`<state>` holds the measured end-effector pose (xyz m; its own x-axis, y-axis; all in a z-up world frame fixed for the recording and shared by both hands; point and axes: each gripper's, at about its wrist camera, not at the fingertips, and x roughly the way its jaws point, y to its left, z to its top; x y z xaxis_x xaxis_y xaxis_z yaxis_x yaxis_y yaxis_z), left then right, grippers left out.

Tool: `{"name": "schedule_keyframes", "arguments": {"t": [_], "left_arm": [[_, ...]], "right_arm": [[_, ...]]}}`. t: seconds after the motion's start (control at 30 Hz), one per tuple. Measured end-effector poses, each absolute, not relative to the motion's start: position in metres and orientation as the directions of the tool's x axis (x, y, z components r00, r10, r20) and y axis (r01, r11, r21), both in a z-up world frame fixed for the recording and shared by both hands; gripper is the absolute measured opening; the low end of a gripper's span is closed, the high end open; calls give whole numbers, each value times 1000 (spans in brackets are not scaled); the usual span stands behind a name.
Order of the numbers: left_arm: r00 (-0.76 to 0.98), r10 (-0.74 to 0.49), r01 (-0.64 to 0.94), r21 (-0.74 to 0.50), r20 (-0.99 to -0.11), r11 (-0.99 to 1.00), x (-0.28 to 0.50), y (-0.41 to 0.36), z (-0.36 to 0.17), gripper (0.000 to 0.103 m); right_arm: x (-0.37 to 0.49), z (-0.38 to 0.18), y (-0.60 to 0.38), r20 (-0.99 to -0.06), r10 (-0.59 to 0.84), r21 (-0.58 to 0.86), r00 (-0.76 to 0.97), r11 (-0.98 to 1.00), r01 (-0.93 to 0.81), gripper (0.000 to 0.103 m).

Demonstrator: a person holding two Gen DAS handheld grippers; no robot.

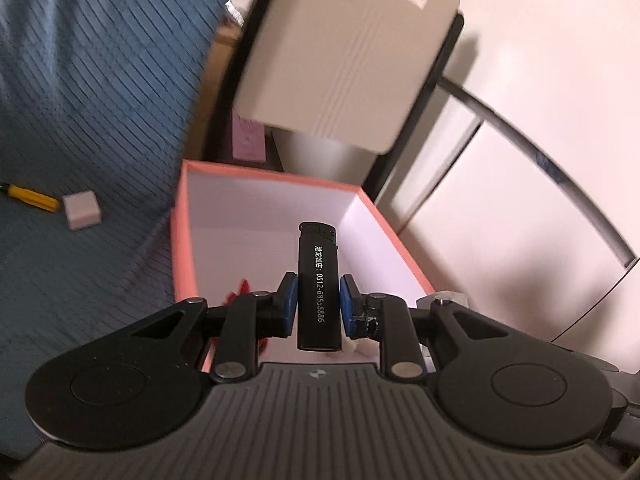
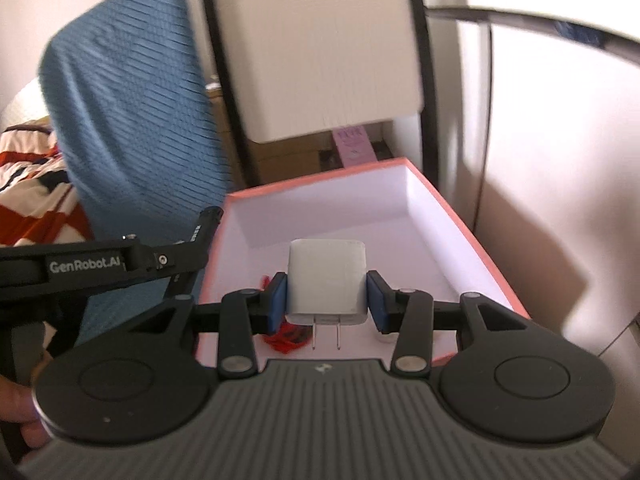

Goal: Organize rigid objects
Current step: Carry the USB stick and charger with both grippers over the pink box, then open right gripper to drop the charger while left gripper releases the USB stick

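A black lighter with white print stands upright between the blue pads of my left gripper, which is shut on it above the pink box with a white inside. My right gripper is shut on a white plug charger, prongs toward the camera, also over the pink box. A red item lies on the box floor under the right fingers; it shows at the left pad as a red item. The left gripper's body reaches in from the left of the right wrist view.
A blue ribbed cover spreads to the left, with a yellow cutter and a small white block on it. A beige chair back stands behind the box. A white cabinet is on the right. A hand shows at lower left.
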<state>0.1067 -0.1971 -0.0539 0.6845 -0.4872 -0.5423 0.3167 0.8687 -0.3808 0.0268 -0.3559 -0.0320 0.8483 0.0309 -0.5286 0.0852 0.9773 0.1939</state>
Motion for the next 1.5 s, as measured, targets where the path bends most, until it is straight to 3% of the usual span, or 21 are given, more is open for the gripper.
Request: {"name": "schedule_keyframes", "arguments": {"t": [0.4,0.73,1.07,1.5], "left_arm": [[576,-486,309,-375,-657,874,168,-245,-105,26],[535,-501,327,-380,-680,865,189,-266,-122,25],[542,-510,342,-378,-668,860,173,-261,-109,25],[664,-497,351,-353,-559,867,115,-218,-44,25]], "right_arm": [[89,-90,-398,-635,27,223,772,963,150,45],[112,-111,-407,-680,57,223,731,966,132,45],[101,-102,-409,-672,42,215,740,966,141,48],[52,-44,-385,-539,76,230,839,971,59,48]]}}
